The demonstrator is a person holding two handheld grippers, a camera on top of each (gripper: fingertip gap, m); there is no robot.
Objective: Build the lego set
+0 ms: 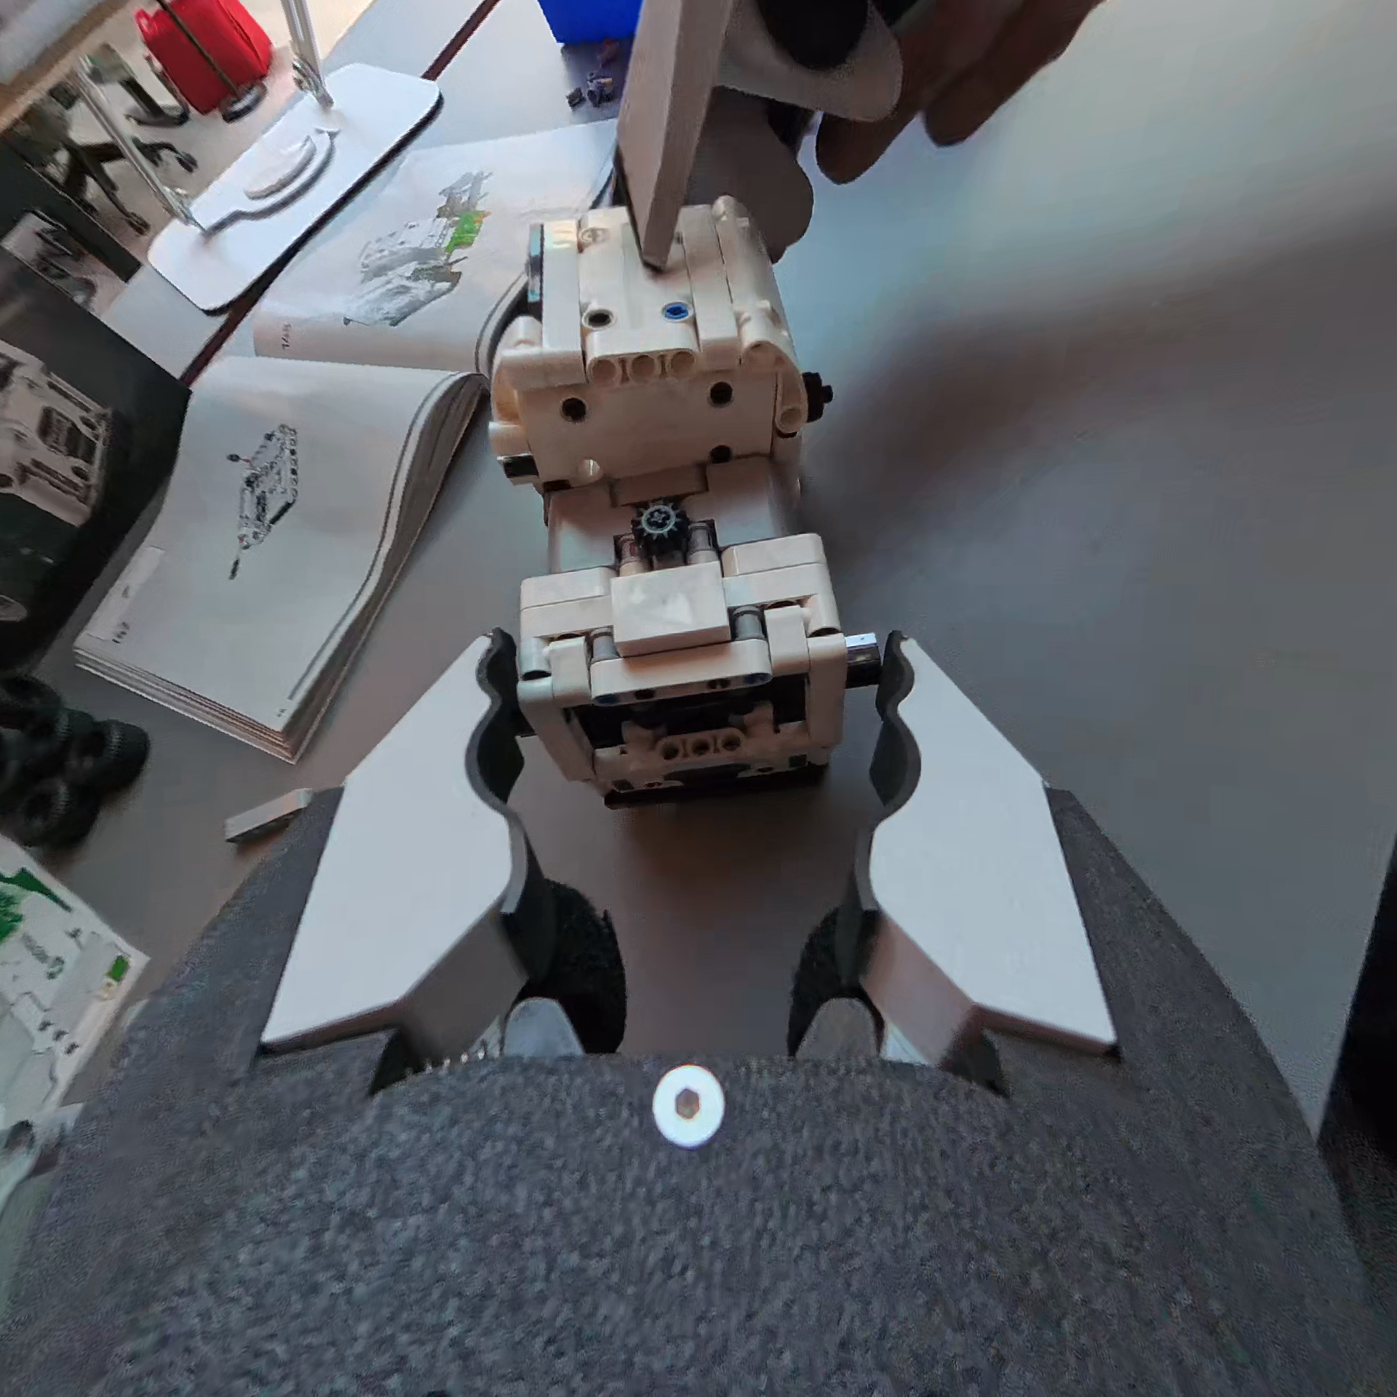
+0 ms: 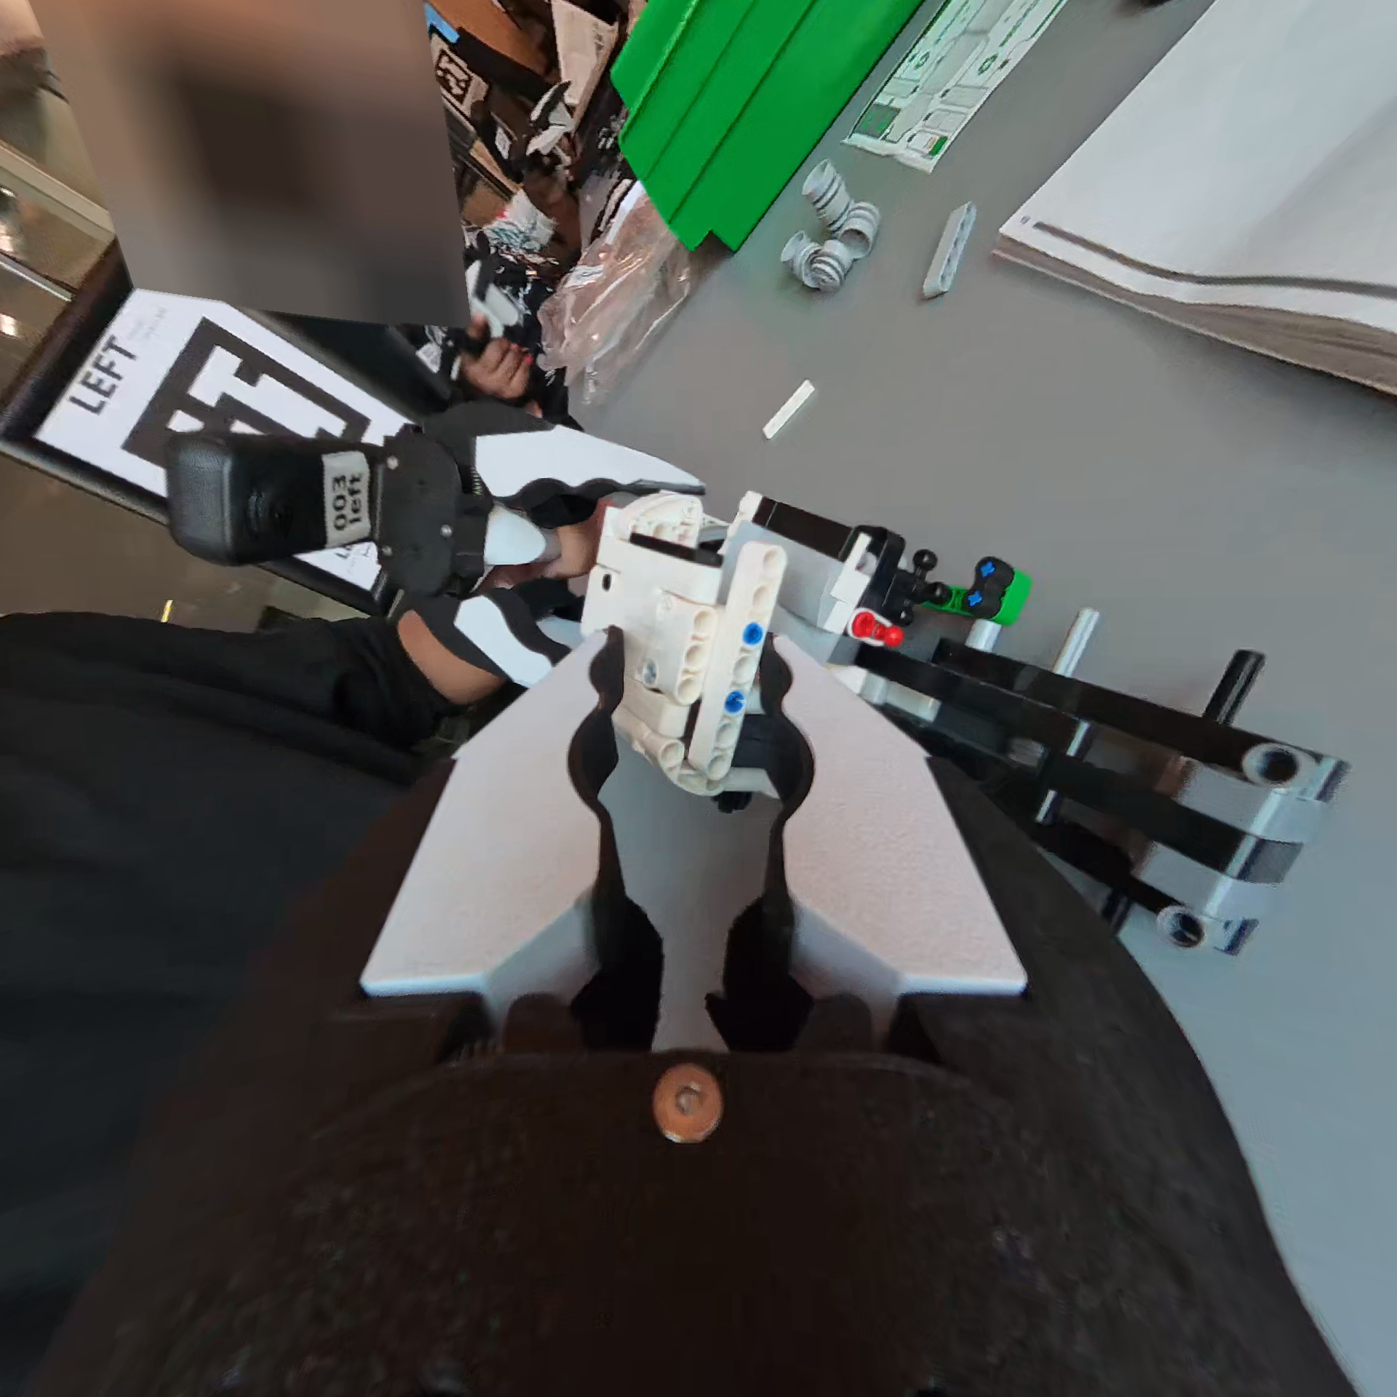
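Observation:
The white lego model [image 1: 642,423] stands on the grey table [image 1: 1058,529], with a black gear [image 1: 656,521] in its middle. My left gripper [image 1: 692,669] is open, its fingertips flanking the model's near end, close to its sides. My right gripper [image 2: 692,658] is shut on the model's white block [image 2: 680,680]. In the left wrist view one of its fingers [image 1: 665,151] comes down onto the model's far top. The right wrist view shows the model's black and grey frame [image 2: 1134,756] stretching right, with a green piece [image 2: 1009,597] and a red pin [image 2: 877,631].
An open instruction book [image 1: 302,529] lies left of the model, with black tyres [image 1: 53,763], a grey beam [image 1: 264,816] and a sticker sheet [image 1: 53,983] nearer. A green box [image 2: 741,98], grey wheel hubs [image 2: 831,227], a plastic bag [image 2: 620,302] and loose beams [image 2: 949,249] lie beyond.

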